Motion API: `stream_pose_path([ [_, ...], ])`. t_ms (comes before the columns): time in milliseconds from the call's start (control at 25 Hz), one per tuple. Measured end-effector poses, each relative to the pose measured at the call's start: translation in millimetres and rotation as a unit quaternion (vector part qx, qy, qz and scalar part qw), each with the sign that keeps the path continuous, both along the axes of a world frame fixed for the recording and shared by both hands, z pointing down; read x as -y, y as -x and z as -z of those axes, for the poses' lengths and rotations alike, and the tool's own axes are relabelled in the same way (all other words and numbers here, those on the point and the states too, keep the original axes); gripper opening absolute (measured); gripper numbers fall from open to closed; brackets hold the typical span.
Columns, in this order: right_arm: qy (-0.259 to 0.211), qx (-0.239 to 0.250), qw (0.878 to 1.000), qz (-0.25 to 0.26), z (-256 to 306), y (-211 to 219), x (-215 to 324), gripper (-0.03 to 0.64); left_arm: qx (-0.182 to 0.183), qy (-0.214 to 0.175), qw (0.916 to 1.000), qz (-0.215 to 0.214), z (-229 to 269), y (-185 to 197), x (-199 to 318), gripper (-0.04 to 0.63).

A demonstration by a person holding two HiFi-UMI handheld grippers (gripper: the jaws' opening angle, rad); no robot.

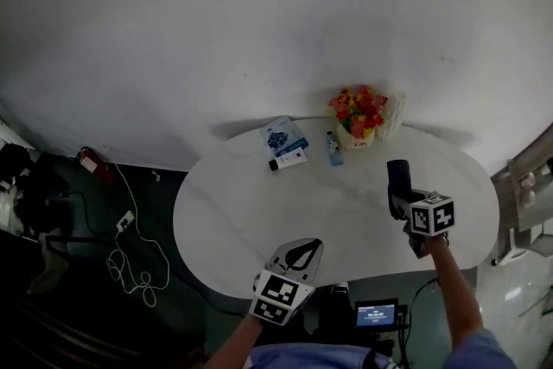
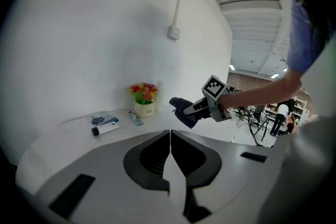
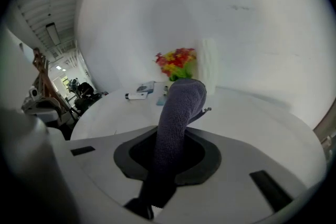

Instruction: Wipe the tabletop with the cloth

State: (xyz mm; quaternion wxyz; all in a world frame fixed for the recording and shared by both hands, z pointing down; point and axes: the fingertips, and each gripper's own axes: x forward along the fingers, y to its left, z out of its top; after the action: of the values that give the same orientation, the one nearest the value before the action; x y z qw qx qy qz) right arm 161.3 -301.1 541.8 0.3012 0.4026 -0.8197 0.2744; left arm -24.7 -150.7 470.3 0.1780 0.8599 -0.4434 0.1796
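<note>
A dark grey cloth (image 1: 398,175) is clamped between the jaws of my right gripper (image 1: 400,196), above the right half of the white oval table (image 1: 251,212). In the right gripper view the cloth (image 3: 178,107) rises out of the gripper (image 3: 172,140) as a thick folded roll and hides the jaw tips. My left gripper (image 1: 302,253) hovers at the table's near edge, shut, with nothing in it. Its jaws meet in a thin line in the left gripper view (image 2: 170,136), where the cloth (image 2: 182,113) shows ahead to the right.
At the table's far edge stand a pot of red and yellow flowers (image 1: 359,113), a small blue bottle (image 1: 333,149), a white tube (image 1: 289,159) and a blue packet (image 1: 282,136). Cables (image 1: 130,264) lie on the dark floor to the left. A small screen (image 1: 377,313) glows below the near edge.
</note>
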Motion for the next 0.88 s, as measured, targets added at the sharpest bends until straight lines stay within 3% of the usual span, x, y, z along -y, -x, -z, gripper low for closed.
stream_pose_path([
  [200, 0.006, 0.020, 0.998, 0.060, 2.1, 128.1, -31.1, 0.067, 0.000, 0.002, 0.9993, 0.036, -6.4, 87.7, -30.0, 0.017],
  [440, 0.005, 0.026, 0.988, 0.151, -1.5, 285.5, -67.5, 0.067, 0.003, 0.000, 0.9933, 0.115, -11.0, 200.9, -62.2, 0.017],
  [680, 0.024, 0.067, 0.967, 0.244, -5.1, 444.2, -113.1, 0.067, 0.005, 0.007, 0.9766, 0.215, -20.1, 298.8, -98.2, 0.017],
  [880, 0.046, 0.080, 0.942, 0.324, -16.5, 544.6, -162.0, 0.067, 0.005, 0.011, 0.9620, 0.273, -30.9, 342.3, -127.1, 0.017],
])
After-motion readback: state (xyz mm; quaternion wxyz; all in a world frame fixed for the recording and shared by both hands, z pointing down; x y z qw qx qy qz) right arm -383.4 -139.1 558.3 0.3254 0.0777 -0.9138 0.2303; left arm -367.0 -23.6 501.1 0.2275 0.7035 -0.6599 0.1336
